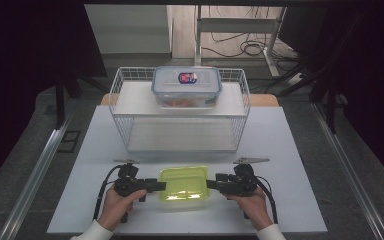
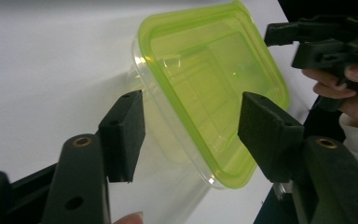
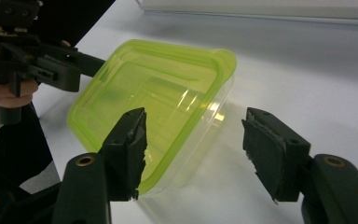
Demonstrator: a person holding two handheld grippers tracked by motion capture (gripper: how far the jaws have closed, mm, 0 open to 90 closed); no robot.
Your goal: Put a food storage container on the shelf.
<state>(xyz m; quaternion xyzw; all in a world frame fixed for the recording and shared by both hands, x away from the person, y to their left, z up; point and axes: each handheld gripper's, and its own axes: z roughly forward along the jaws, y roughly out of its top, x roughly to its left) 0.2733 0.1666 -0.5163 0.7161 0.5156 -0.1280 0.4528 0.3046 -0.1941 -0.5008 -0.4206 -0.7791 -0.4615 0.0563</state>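
- White table [image 1: 290, 150], flat, matte and rectangular, bearing everything else; pale wooden edge visible behind it.
- Wire rack [image 1: 121, 107] of thin white rods toward the far side of the table, box-shaped, open at the front, with a smooth pale shelf across the top and another at the bottom.
- On the upper shelf, a clear lidded storage box [image 1: 186, 86], rounded-rectangular, with a bluish tinted lid, a red and blue label on top, and something orange-red inside, too small to identify.
- Near the front edge of the table, well apart from the rack, a shallow food container [image 1: 184, 183] with a glossy, translucent lime-green lid and clear plastic walls; rounded corners, raised rim, lid in place; seen closer in the left gripper view [image 2: 214, 88] and the right gripper view [image 3: 154, 93].
- Left gripper [image 1: 150, 186] held level at the container's left end; black, blocky, angular body with brass-coloured pins and a trailing cable. Jaws parted on either side of the container's corner, rough dark foam pads [image 2: 126, 126] not pressing on it: released, holding nothing.
- Right gripper [image 1: 214, 184] mirroring it at the right end, same matte black build. Jaws spread around the near corner [image 3: 193, 149], worn and chipped pads [image 3: 133, 140] clear of the plastic: likewise released, nothing grasped.
- Grey three-cornered plates atop both grippers, thin and flat.
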